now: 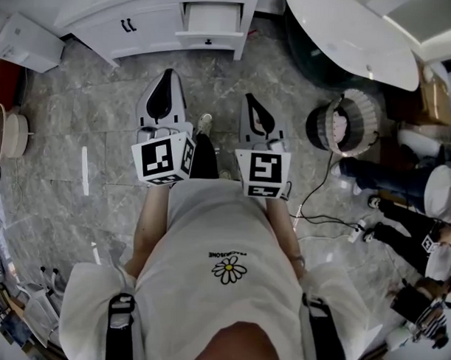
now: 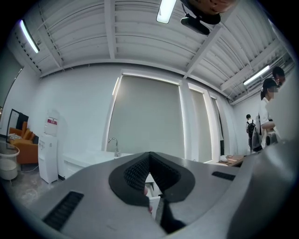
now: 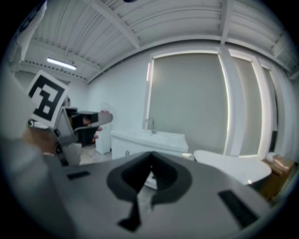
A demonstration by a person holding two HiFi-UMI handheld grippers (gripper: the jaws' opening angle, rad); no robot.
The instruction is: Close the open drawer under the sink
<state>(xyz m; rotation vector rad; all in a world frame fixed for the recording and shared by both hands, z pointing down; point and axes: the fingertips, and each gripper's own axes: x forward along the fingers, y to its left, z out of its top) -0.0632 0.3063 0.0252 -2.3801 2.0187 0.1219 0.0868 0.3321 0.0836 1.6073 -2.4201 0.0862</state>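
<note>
Head view: a person stands on the grey marble floor (image 1: 65,133), well apart from the white vanity cabinet (image 1: 153,29) at the top of the picture.
Drawer: the open drawer (image 1: 210,18) juts from the cabinet's right end, pulled out, its front panel and dark knob facing the person.
Left gripper (image 1: 168,76): jaws clenched together on nothing, held level and aimed towards the cabinet.
Right gripper (image 1: 252,103): likewise pressed closed and empty, tipped slightly downward, just beside the left one.
Why held so: closed jaws probably serve as a blunt tip for pushing (a drawer front needs no grasp), and both point ahead because the target lies straight in front.
Left gripper view: the faucet (image 2: 112,144) and sink counter (image 2: 88,158) show above the jaws, so the aim is on the vanity.
Stage: approach, by my reading; neither gripper touches the drawer.
Next move calls for: closing the gap, then meeting the front panel squarely so it slides in without skewing.
</note>
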